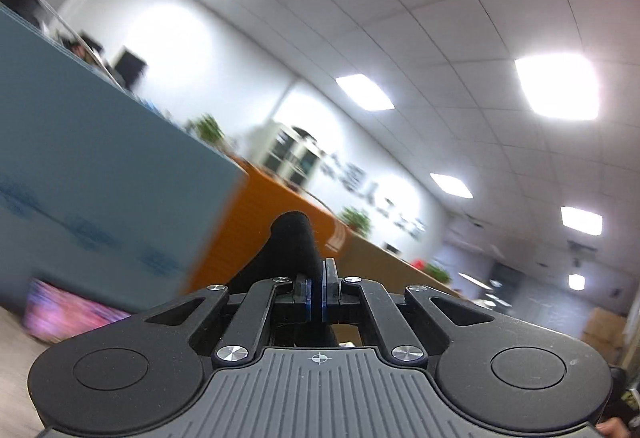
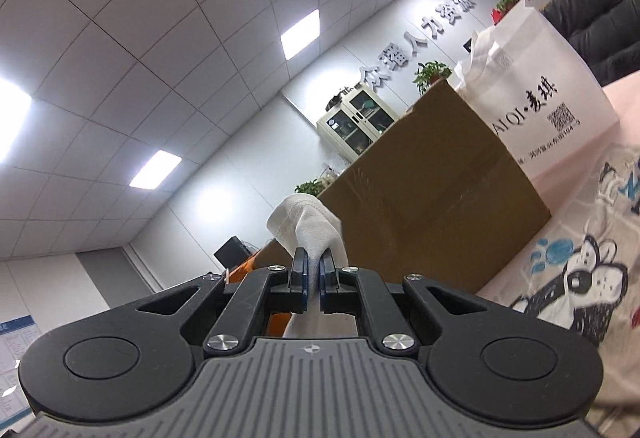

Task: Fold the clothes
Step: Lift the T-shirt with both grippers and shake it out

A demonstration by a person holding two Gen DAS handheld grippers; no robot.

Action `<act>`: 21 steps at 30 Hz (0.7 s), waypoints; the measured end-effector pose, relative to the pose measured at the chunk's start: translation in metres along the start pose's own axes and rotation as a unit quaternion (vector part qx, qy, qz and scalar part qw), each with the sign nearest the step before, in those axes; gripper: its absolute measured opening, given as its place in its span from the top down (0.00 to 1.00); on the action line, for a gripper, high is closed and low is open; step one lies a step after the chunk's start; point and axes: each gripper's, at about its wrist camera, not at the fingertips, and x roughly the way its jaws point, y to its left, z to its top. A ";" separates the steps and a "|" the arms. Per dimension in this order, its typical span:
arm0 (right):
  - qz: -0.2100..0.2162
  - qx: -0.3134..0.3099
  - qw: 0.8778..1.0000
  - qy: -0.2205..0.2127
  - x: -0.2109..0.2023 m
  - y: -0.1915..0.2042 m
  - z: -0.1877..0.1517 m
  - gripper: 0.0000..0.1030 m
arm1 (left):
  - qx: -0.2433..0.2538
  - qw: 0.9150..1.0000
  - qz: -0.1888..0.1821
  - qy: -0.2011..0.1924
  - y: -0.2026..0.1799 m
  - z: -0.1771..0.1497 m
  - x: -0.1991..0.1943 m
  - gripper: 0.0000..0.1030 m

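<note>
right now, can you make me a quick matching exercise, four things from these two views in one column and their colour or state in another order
Things
1. left tongs
2. right tongs
3. cardboard box
4. paper bag

Colour or state
A. white, printed with black characters and a QR code
B. shut on black fabric
C. brown, standing on the pink surface
D. shut on white fabric

Pairs: 1-B, 2-D, 3-C, 4-A

The black fabric sticks up past the left tongs; the white fabric bunches above the right tongs. The pink surface also carries a cartoon-print garment.
</note>
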 end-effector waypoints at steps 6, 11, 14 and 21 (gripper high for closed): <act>-0.002 -0.013 1.000 0.020 -0.038 0.014 -0.042 0.95 | 0.024 0.998 0.048 0.031 0.035 -0.001 -0.068 0.97; -0.034 -0.027 0.999 0.028 -0.080 0.017 -0.075 0.95 | 0.006 0.994 0.061 0.091 0.047 -0.032 -0.109 0.97; -0.060 -0.037 0.997 0.034 -0.104 0.015 -0.093 0.95 | -0.015 0.989 0.077 0.127 0.054 -0.053 -0.128 0.97; -0.107 -0.029 0.993 0.050 -0.140 0.008 -0.111 0.95 | -0.090 0.977 0.107 0.162 0.082 -0.070 -0.161 0.97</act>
